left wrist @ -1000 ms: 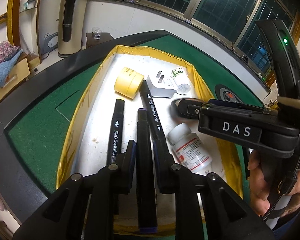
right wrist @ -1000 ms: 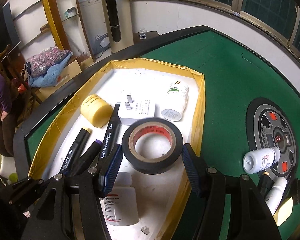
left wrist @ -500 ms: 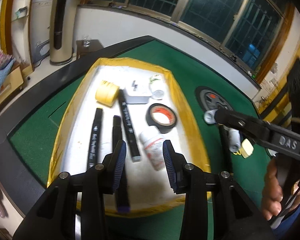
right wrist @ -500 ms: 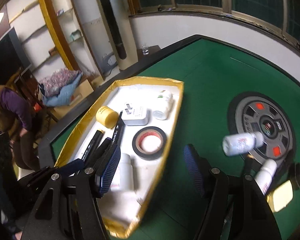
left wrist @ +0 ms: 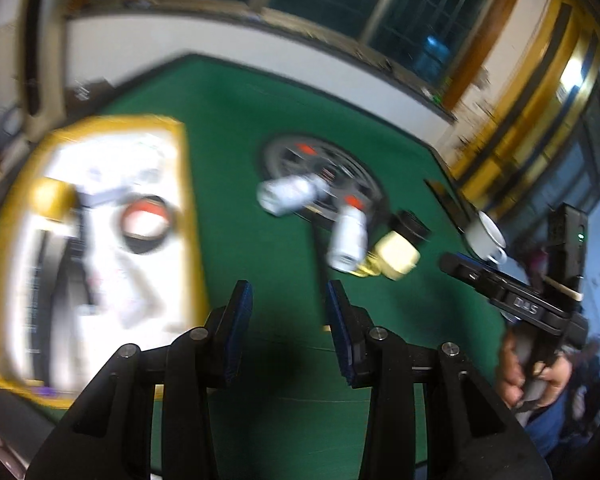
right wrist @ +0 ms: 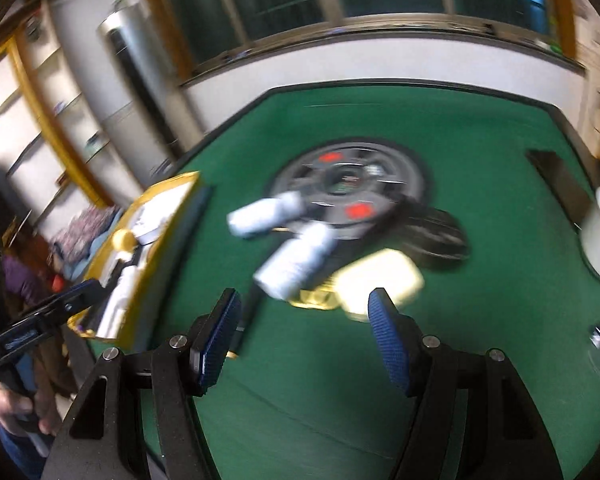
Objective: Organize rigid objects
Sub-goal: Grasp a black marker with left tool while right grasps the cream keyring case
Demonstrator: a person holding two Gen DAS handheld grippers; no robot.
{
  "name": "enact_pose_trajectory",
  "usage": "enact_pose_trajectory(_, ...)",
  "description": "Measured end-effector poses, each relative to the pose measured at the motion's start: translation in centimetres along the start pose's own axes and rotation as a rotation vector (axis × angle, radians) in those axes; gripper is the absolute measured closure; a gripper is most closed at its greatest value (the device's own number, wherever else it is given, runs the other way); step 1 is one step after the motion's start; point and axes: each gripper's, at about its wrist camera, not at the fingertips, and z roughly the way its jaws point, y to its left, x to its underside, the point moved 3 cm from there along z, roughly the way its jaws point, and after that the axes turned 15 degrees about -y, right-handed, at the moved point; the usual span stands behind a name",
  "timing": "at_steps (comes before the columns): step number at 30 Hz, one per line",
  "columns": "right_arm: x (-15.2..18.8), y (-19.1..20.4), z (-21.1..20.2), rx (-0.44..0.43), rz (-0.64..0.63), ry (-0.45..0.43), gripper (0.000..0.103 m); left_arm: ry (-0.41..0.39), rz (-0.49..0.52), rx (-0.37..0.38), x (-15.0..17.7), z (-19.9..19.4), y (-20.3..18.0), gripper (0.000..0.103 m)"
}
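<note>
Blurred by motion in both views. On the green table (left wrist: 236, 128), a yellow-rimmed white tray (left wrist: 182, 184) at left, holding a black tape roll (left wrist: 146, 222), a yellow cylinder (left wrist: 54, 200) and dark markers (left wrist: 56, 264). Right of the tray, on the felt by the round dial plate (right wrist: 352, 186): two white bottles (right wrist: 264, 214) (right wrist: 296, 260) lying on their sides, a cream block (right wrist: 380, 278) just beside the nearer one, a black round thing (right wrist: 436, 232) behind it. White cup (left wrist: 486, 236) at the table's far right edge. Nothing between either set of pads. Left gripper (left wrist: 286, 316) parted, empty, over bare felt. Right gripper (right wrist: 304, 332) parted wider, empty, just short of the bottles and block. Compared with a second ago: left no longer closed on a marker in the tray, right no longer straddling the tape roll; both away from the tray, facing the loose items.
</note>
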Motion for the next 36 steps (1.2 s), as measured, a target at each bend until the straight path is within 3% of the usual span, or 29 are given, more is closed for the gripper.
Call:
enact_pose_trajectory(3, -0.4, -2.4, 0.3, 0.037, 0.056, 0.001, 0.042, 0.079, 0.057, -0.013, 0.8, 3.5, -2.4, 0.067)
enact_pose_trajectory(8, -0.7, -4.0, -0.2, 0.026, 0.128, -0.002, 0.042, 0.147, 0.113, -0.038, 1.8, 8.4, -4.2, 0.068)
enact_pose_trajectory(13, -0.7, -5.1, -0.6, 0.021, 0.153, 0.003, 0.042, 0.154, 0.161, -0.101, 1.9, 11.4, -3.7, 0.068)
enact_pose_trajectory(16, -0.5, -5.5, -0.2, 0.026, 0.155, 0.009, 0.042, 0.104, 0.21, -0.115, 1.4, 12.6, -3.8, 0.069)
enact_pose_trajectory(18, -0.4, -5.6, 0.2, 0.03, 0.149, 0.014, 0.042, 0.082, 0.233, -0.135, 1.5, 12.5, -3.7, 0.089)
enact_pose_trajectory(29, -0.3, -6.3, 5.2, 0.128, 0.06, 0.052, 0.042, 0.092, 0.215, -0.071, 5.1, 7.1, -2.9, 0.09)
enact_pose_trajectory(34, 0.3, -5.8, 7.3, 0.098, 0.057, 0.097, 0.043, 0.087, 0.197, -0.058, 5.2, 6.8, -3.0, 0.09)
enact_pose_trajectory(36, 0.5, -4.7, 6.3, 0.035, 0.042, 0.129, 0.043, 0.089, 0.193, -0.058, 5.2, 6.7, -2.9, 0.09)
